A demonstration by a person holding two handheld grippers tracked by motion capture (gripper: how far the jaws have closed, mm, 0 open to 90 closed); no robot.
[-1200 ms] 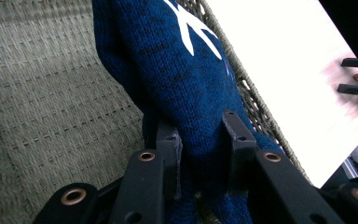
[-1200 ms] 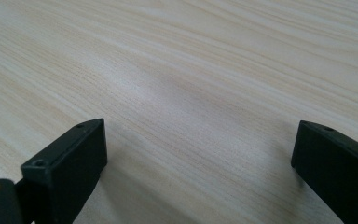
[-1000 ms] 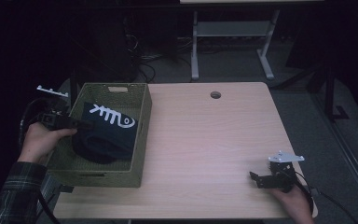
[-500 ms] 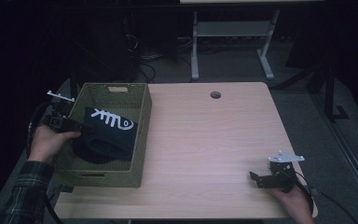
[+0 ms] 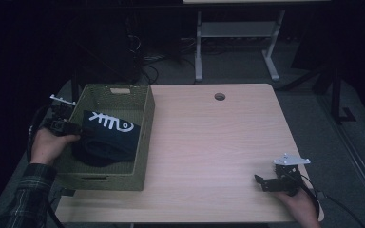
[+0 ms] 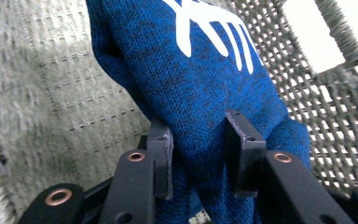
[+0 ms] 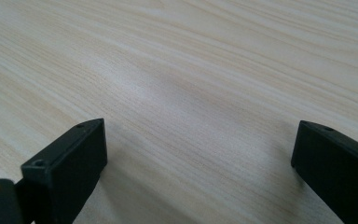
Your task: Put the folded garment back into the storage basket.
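Inside the woven basket [image 5: 145, 123] at the table's left end, the left gripper [image 6: 198, 154] has a fold of the blue knit garment [image 6: 200, 88] between its two black jaws. The jaws have just been opening, yet in the left gripper view the cloth is bunched between the pads and both appear to touch it. From the pinch the garment runs up and away from the gripper, its white printed mark [image 6: 214, 32] lying beyond the jaw tips, with the basket's grey-green mesh wall on either side. In the high view the left gripper [image 5: 66, 127] reaches over the basket's left rim, and the dark garment [image 5: 109, 137] lies heaped in the basket. Well apart, at the near right corner of the wooden table [image 5: 218, 142], the right gripper [image 7: 198, 154] rests with its jaws spread wide over bare wood.
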